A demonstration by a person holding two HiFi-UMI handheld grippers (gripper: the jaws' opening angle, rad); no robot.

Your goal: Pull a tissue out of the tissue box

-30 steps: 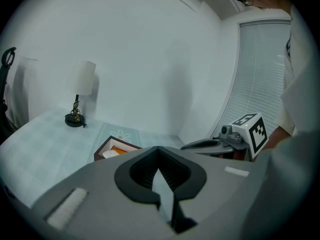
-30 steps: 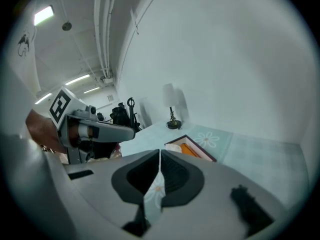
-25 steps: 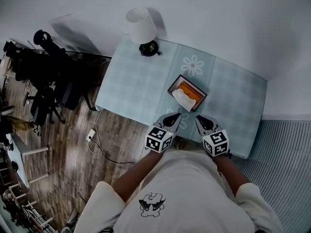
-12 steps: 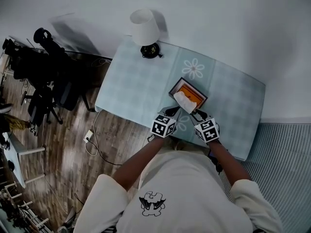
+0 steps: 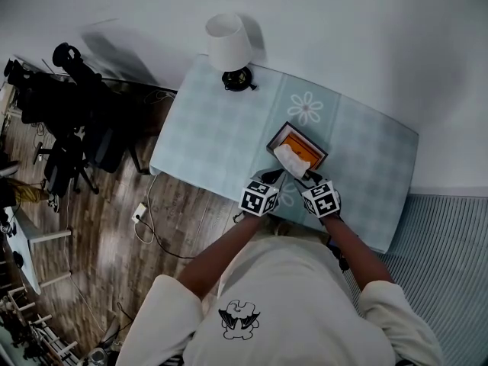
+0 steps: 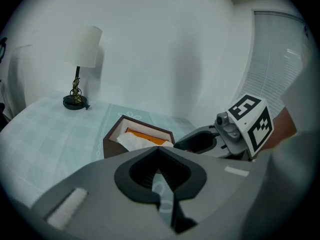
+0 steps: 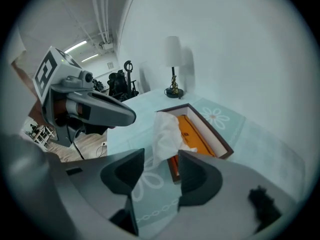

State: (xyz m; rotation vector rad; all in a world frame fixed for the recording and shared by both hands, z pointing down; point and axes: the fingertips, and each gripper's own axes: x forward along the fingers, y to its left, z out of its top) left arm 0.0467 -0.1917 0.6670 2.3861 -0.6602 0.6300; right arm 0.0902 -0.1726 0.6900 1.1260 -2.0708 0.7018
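The tabletop (image 5: 206, 143) is lying under a pale blue checked cloth (image 5: 366, 158), with a plainer strip running across it from the far edge to the near edge. A white daisy (image 5: 305, 109) is showing on that strip close to the far edge. A lamp (image 5: 229, 48) with a white shade is standing on its dark round base at the far left corner. The tissue box (image 5: 306, 145), dark-walled and open-topped, is sitting on the strip nearer the near edge, turned at an angle to the edges.

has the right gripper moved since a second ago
Yes. In the head view the right gripper has come closer to the tissue box; its jaws are opening, with the tissue ahead of the gap, not gripped.
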